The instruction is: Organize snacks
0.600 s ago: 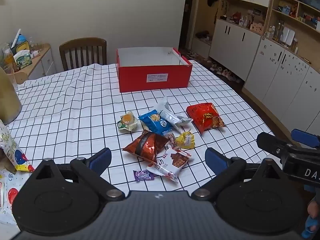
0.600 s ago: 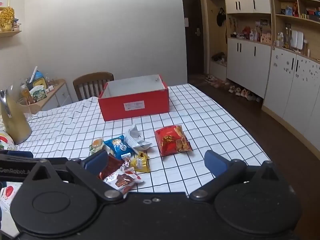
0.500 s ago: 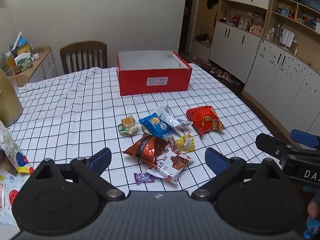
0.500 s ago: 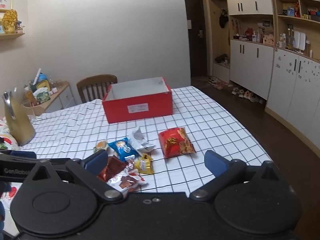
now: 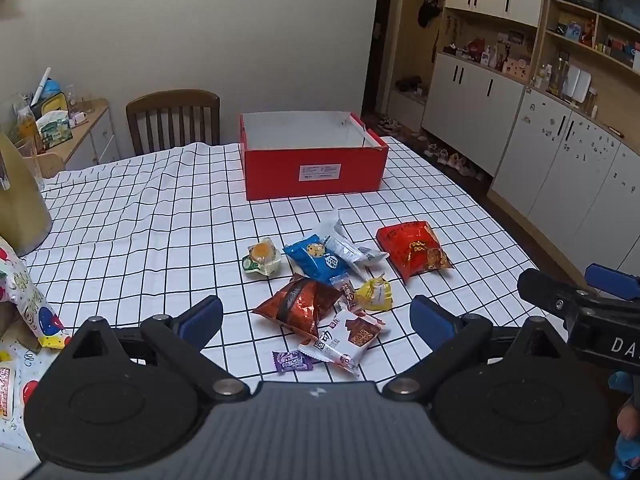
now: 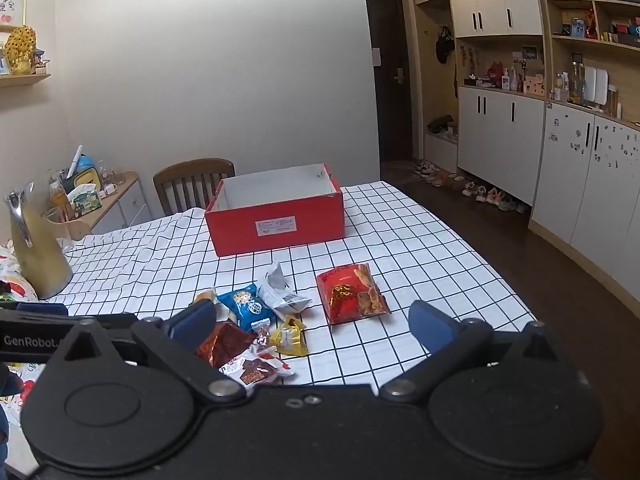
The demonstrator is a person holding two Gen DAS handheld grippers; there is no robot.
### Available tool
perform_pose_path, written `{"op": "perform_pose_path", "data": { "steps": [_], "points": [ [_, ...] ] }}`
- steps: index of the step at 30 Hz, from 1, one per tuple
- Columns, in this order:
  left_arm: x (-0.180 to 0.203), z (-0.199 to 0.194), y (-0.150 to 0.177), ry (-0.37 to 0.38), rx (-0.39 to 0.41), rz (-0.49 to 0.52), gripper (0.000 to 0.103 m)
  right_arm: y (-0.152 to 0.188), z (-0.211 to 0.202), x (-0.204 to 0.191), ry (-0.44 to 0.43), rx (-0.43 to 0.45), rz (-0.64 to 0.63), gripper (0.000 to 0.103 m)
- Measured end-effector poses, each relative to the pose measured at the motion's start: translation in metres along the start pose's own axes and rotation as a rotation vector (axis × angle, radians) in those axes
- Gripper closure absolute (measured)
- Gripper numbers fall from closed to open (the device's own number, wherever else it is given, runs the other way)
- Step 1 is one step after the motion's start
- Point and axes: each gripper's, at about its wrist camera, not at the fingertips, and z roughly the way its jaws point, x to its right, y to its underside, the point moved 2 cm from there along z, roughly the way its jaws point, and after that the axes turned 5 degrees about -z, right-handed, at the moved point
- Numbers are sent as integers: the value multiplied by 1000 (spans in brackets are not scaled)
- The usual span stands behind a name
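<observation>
Red box (image 5: 314, 172), white inside; white tablecloth (image 5: 140, 220), black grid; red bag (image 5: 414, 249); blue pack (image 5: 314, 262); copper-brown bag (image 5: 298, 306); yellow pack (image 5: 375, 294); purple candy (image 5: 291, 361); blue fingers (image 5: 200, 316).

We count nine snack packets in a loose cluster toward the near edge of the table (image 5: 140, 220), each a different kind. We see one red box (image 5: 314, 172) toward the far edge and one wooden chair (image 5: 174, 120) behind that edge.

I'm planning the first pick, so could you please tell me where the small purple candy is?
In the left wrist view the purple candy lies nearest the camera, just left of the white chocolate packet on the checked tablecloth.
</observation>
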Motion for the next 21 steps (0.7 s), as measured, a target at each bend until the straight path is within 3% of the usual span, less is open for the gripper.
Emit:
{"op": "perform_pose_path", "data": {
  "steps": [21],
  "points": [
    [-1, -6, -2, -2, 15, 9, 2, -4, -2, -4, -21, -7, -10, 0]
  ]
}}
